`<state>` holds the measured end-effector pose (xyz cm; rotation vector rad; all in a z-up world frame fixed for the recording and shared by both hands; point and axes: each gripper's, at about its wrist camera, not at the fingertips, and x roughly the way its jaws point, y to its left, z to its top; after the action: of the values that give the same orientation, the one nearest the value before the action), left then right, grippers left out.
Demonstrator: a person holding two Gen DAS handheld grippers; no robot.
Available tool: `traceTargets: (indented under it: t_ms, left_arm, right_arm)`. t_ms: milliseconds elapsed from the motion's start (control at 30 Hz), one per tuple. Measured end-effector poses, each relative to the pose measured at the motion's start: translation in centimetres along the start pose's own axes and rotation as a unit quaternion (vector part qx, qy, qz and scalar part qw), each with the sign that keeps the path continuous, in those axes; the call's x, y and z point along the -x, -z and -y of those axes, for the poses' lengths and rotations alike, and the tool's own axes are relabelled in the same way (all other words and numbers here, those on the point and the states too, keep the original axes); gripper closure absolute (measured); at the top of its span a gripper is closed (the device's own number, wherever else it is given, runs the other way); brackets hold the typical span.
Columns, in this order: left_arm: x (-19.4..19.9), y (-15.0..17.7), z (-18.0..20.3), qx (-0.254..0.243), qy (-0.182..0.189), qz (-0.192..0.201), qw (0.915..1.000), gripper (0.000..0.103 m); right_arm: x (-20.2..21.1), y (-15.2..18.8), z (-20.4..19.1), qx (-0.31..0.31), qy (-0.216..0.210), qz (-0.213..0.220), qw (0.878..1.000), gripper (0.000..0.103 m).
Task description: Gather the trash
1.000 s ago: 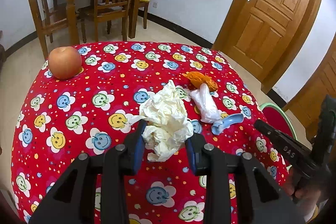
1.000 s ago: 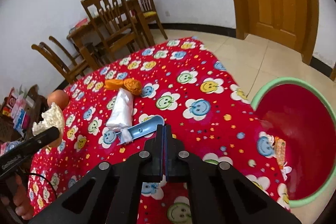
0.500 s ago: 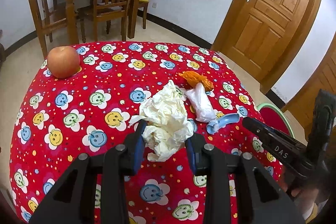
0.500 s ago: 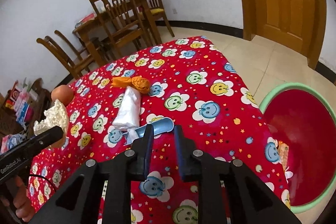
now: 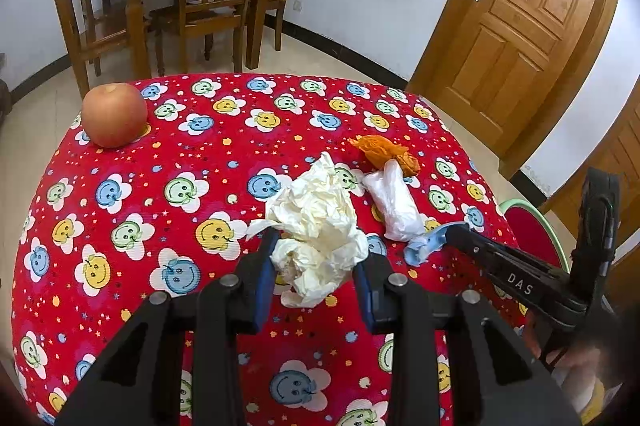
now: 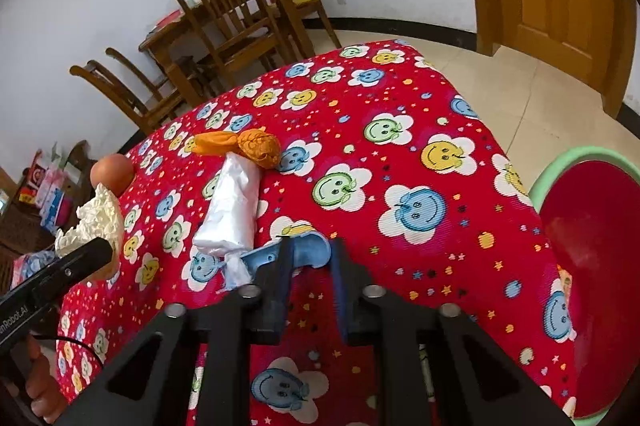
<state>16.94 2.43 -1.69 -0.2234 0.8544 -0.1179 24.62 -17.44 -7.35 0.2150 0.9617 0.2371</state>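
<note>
Midway through. Left gripper [image 5: 316, 266] pinching crumpled tissue [image 5: 316, 222], lifted off the surface [image 5: 180, 154]. Right gripper [image 6: 308, 262], fingers just narrowing around the blue scoop [image 6: 304, 252], not yet clamped. White bag [image 6: 234, 210], orange peel [image 6: 248, 146] left; red bin [image 6: 592, 266] alongside.

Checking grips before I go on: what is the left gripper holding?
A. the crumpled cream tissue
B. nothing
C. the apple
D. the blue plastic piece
A: the left gripper is clamped on the crumpled cream tissue, lifted above the tablecloth.
</note>
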Motion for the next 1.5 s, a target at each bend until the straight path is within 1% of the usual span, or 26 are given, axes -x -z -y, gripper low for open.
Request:
traceTargets:
  t_ms: [100, 267, 500, 767, 967, 1167, 1500]
  left_arm:
    - [0.0, 0.0, 0.1, 0.000, 0.002, 0.000, 1.0000, 0.069]
    - [0.8, 0.2, 0.3, -0.001, 0.006, 0.003, 1.0000, 0.069]
    - [2.6, 0.7, 1.0, -0.005, 0.015, 0.013, 0.9998, 0.069]
    - [4.7, 1.5, 2.7, -0.013, 0.037, 0.017, 0.9991, 0.069]
    - [5.8, 1.9, 4.8, -0.029, 0.055, 0.021, 0.9978, 0.069]
    - [6.4, 2.3, 7.6, -0.051, 0.072, 0.021, 0.9959, 0.069]
    - [5.5, 2.6, 12.9, -0.094, 0.101, 0.012, 0.9904, 0.069]
  right_arm:
    - [0.2, 0.2, -0.1, 0.002, -0.001, 0.002, 1.000, 0.095]
    - [1.6, 0.5, -0.6, 0.008, -0.001, 0.021, 1.000, 0.098]
    - [4.9, 1.1, -0.7, -0.001, 0.001, 0.054, 0.999, 0.099]
    - [9.7, 2.2, 0.1, -0.022, 0.008, 0.096, 0.995, 0.099]
    - [13.0, 3.3, 1.4, -0.042, 0.022, 0.122, 0.991, 0.099]
    - [15.9, 4.3, 3.6, -0.066, 0.040, 0.146, 0.986, 0.099]
    - [18.7, 5.7, 8.4, -0.114, 0.080, 0.166, 0.976, 0.099]
